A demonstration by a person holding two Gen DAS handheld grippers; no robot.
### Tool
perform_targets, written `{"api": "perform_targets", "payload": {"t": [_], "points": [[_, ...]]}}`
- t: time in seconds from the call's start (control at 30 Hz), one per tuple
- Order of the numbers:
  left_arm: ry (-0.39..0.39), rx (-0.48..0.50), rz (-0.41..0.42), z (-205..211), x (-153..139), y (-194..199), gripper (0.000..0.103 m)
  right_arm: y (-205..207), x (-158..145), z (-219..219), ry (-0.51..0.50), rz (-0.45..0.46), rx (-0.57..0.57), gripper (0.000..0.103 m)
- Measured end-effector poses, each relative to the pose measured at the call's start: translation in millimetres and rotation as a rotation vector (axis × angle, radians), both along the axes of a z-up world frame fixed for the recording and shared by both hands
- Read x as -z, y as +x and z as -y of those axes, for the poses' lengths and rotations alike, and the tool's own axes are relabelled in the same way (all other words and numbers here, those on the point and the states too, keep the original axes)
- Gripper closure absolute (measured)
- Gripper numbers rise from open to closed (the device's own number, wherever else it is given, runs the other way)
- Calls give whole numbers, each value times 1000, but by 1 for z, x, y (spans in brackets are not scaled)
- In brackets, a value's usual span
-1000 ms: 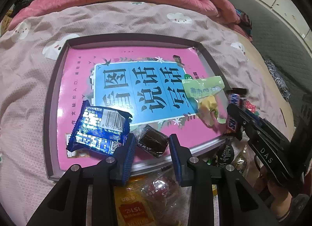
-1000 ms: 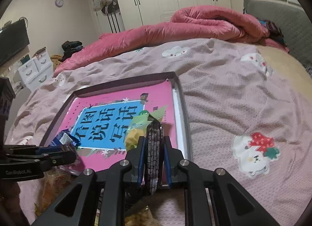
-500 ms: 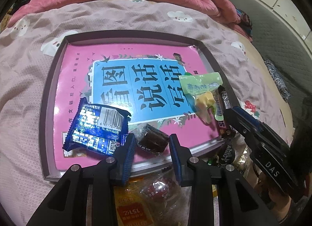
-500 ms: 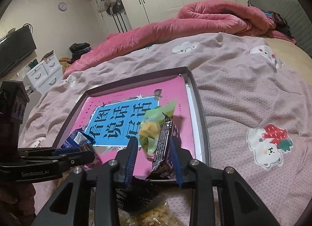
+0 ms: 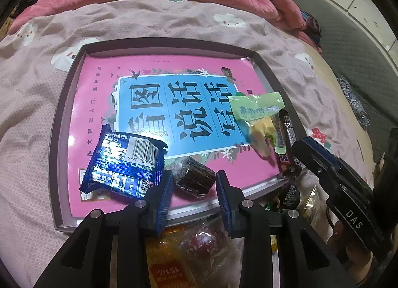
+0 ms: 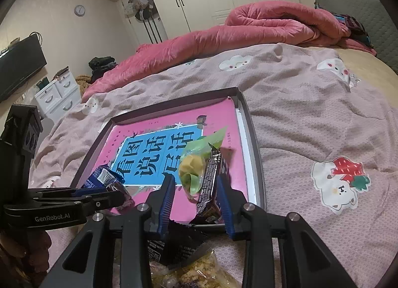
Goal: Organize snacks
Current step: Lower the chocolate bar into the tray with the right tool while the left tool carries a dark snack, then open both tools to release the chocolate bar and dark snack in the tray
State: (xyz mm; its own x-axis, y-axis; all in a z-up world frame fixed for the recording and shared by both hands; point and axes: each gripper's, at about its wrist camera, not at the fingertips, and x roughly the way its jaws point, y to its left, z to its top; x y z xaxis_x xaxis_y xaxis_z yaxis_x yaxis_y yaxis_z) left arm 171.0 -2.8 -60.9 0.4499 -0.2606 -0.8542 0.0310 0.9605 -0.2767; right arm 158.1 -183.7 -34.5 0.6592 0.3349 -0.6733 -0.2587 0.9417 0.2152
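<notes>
The left claw (image 5: 192,187) stands with its jaws apart at the near rim of the shallow box lid (image 5: 62,119), and the dark brown wrapped cake (image 5: 195,179) lies loose between the blue pads. Just left of the cake, the blue biscuit packet (image 5: 124,163) rests barcode up on the pink book cover (image 5: 159,71) that lines the lid. The right claw (image 6: 196,192) is also spread wide at the lid's near right corner, gripping nothing; the dark chocolate bar (image 6: 211,183) stands tilted on its edge between its pads, leaning against the green-and-yellow candy bag (image 6: 196,161). More snack packets (image 5: 189,253) lie on the bed (image 6: 311,114) outside the lid's near edge.
</notes>
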Motion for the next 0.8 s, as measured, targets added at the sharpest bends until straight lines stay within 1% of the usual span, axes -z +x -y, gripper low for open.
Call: {"api": "perform_targets", "payload": {"t": [0.13,0.4,0.53,0.67,0.8], "points": [[1,7,1,0,-1,-2,66,-1,-1,1,2,2,0,64],[-9,15,14,1,-5,-6,60,-3,-5,-1,-5,10,-6,62],[-8,18,21,2,-8,-8,59,-4,-6,-2,-8,13,-8,62],[-2,15,31,1,-12,-9,54,-4,-7,-2,-12,21,-9,61],[2,16,43,1,-16,-11,52,-6,-9,-4,-19,31,-10,54]]}}
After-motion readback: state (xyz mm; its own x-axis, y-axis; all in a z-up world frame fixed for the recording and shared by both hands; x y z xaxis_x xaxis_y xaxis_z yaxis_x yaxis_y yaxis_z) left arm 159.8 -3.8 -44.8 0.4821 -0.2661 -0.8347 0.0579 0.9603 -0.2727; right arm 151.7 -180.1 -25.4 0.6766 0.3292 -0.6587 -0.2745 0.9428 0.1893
